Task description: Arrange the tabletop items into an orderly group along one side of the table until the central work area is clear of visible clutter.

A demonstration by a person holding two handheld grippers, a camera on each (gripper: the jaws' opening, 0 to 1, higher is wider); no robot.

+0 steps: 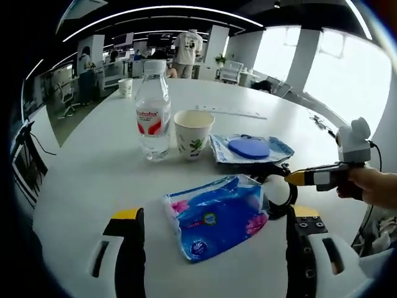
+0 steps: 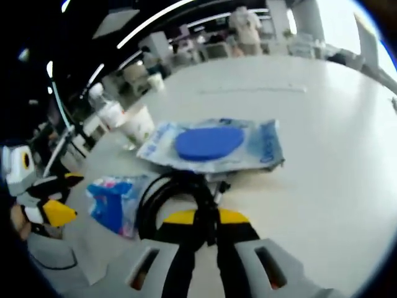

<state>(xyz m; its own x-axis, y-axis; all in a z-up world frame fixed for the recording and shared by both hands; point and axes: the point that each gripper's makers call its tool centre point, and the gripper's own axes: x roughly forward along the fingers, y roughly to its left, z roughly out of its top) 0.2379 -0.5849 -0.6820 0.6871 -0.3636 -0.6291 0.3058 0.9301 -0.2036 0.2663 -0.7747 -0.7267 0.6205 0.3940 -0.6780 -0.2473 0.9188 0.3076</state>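
Table (image 1: pixel 93 180): white, round, in open office | left gripper (image 1: pixel 214 226): spread over tissue pack (image 1: pixel 214 214) | right gripper (image 2: pixel 205 217): pinching black cable (image 2: pixel 164 195)

On the worktop (image 1: pixel 93 161): 1 water bottle (image 1: pixel 152 112), 2 paper cups (image 1: pixel 193 133), 2 blue packets (image 1: pixel 216 214), 1 black cable coil (image 2: pixel 170 198).

Premises: an open-plan office. A large round white tabletop (image 1: pixel 93 167) of meeting-room type occupies the foreground. Behind it stand rows of desks with white swivel office chairs (image 1: pixel 231 71), and a further chair (image 1: pixel 66 93) sits at the left on grey carpet. Long linear LED light strips (image 1: pixel 155 12) run across a dark exposed ceiling. Tall bright windows (image 1: pixel 347 74) line the right-hand wall between white square columns (image 1: pixel 216 42). Persons (image 1: pixel 188 49) stand among the desks at the far end.
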